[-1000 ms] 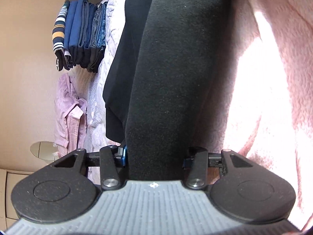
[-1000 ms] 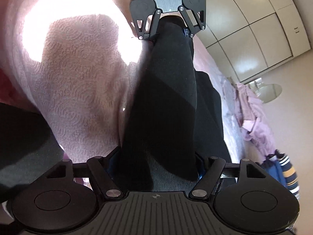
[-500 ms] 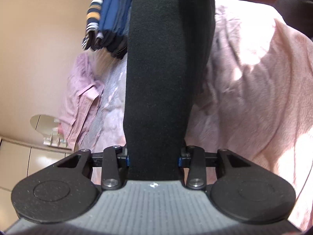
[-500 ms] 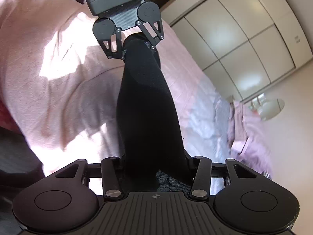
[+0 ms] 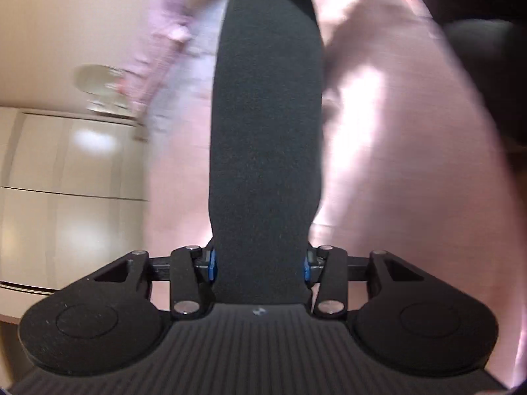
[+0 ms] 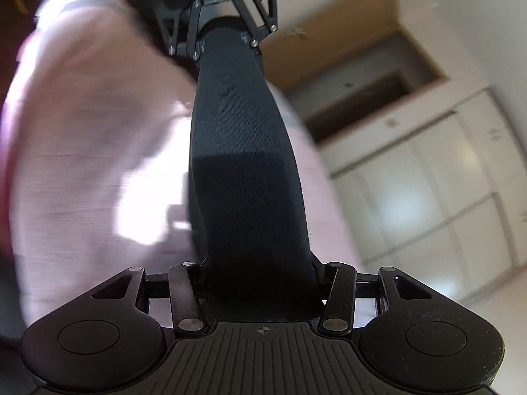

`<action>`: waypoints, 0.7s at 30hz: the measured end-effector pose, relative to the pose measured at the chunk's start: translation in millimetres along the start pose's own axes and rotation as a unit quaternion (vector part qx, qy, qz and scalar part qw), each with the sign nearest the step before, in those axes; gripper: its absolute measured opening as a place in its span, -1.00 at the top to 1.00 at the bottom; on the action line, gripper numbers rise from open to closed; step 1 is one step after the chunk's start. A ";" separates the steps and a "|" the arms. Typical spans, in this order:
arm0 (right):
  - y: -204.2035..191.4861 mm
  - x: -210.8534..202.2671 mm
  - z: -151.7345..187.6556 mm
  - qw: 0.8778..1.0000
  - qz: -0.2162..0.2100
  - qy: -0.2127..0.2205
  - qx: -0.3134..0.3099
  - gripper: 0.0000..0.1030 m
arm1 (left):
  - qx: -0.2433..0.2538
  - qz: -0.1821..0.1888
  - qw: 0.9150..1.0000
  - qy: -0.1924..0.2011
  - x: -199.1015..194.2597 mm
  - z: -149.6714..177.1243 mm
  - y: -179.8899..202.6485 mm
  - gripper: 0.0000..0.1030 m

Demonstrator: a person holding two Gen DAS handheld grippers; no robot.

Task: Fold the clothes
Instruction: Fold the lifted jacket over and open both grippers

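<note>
Black knit fills the throat of each claw: the garment (image 6: pixel 247 181), a long dark band, starts between the pads of the right claw (image 6: pixel 262 283), which press its near end, and runs straight away to the left claw (image 6: pixel 219 38), seen facing back at the far end of the right view. In the left view the same band leaves the left claw (image 5: pixel 260 263), whose jaws are opening, though blue pads sit against the cloth on both sides. So the long axis lies claw to claw, slung in the air above the pink bed (image 5: pixel 395 164), not lying on it. Neither hand is nearer; each holds an end. Folding it likely means bringing the two ends together. Beyond, blurred, stand pale cupboards (image 6: pixel 428 197).
</note>
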State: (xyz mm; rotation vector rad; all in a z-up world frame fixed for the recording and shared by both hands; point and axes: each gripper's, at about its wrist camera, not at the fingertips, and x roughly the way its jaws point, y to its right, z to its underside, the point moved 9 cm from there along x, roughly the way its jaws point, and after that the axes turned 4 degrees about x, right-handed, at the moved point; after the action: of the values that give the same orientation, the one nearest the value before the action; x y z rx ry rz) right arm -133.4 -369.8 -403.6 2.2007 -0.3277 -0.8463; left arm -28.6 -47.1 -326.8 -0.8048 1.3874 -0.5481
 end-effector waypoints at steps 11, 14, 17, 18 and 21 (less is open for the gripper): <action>-69.5 -49.8 62.9 0.996 -0.017 -0.060 0.058 -0.20 | -0.100 0.037 0.994 0.000 -58.6 14.0 75.3 0.01; -31.1 -65.0 86.8 0.980 0.010 -0.064 0.188 -0.20 | -0.186 0.079 0.979 0.028 -76.9 29.7 52.9 0.02; 9.4 -74.1 105.7 0.938 0.027 -0.041 0.343 -0.20 | -0.292 0.082 0.951 0.064 -87.1 45.8 13.7 0.03; 20.6 -73.8 107.3 0.923 0.027 -0.028 0.382 -0.20 | -0.325 0.076 0.940 0.075 -89.1 51.2 -1.2 0.03; 45.3 -60.1 100.3 0.880 -0.006 0.017 0.475 -0.20 | -0.402 0.070 0.907 0.102 -73.8 57.5 -46.6 0.02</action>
State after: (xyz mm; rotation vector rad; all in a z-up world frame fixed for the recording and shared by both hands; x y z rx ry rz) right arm -243.6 -428.7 -393.4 3.1075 -0.8552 -0.7205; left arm 23.9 -10.5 -244.2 -1.3114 1.8792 0.0931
